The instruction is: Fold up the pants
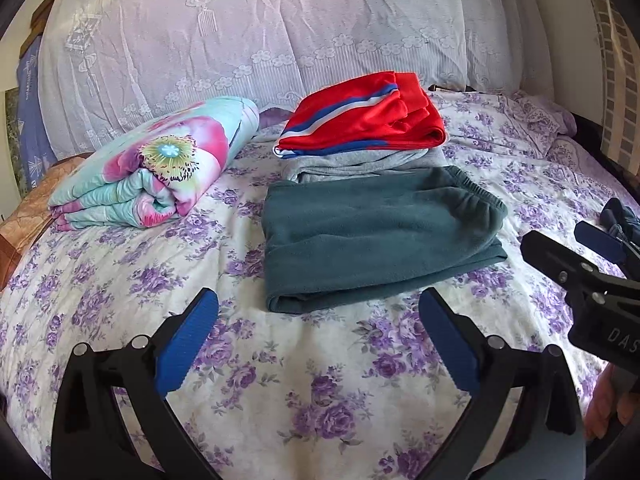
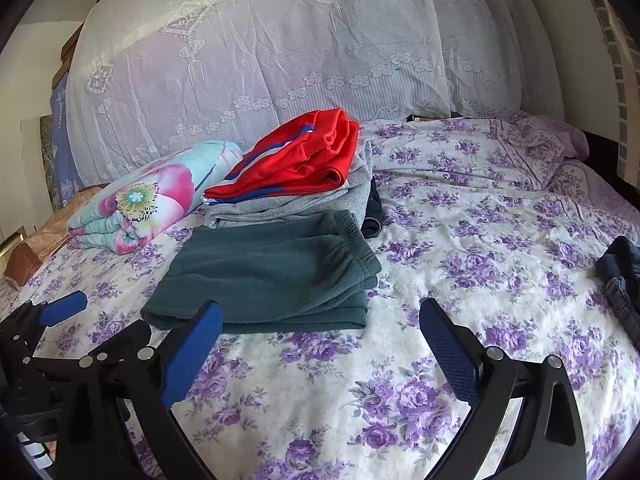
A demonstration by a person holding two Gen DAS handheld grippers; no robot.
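Dark green fleece pants (image 1: 376,236) lie folded flat on the flowered bedsheet (image 1: 304,392), waistband to the right; they also show in the right wrist view (image 2: 272,276). Behind them lie folded grey pants (image 1: 360,162) with folded red pants with blue and white stripes (image 1: 368,116) on top. My left gripper (image 1: 318,320) is open and empty, just in front of the green pants. My right gripper (image 2: 320,328) is open and empty, at the green pants' near right corner. It also shows at the right edge of the left wrist view (image 1: 580,256).
A folded flowered quilt (image 1: 152,164) lies left of the stack. A lace-covered headboard (image 1: 256,28) stands behind. Dark blue clothing (image 2: 620,280) lies at the bed's right edge, and a dark garment (image 2: 374,208) sits right of the grey pants.
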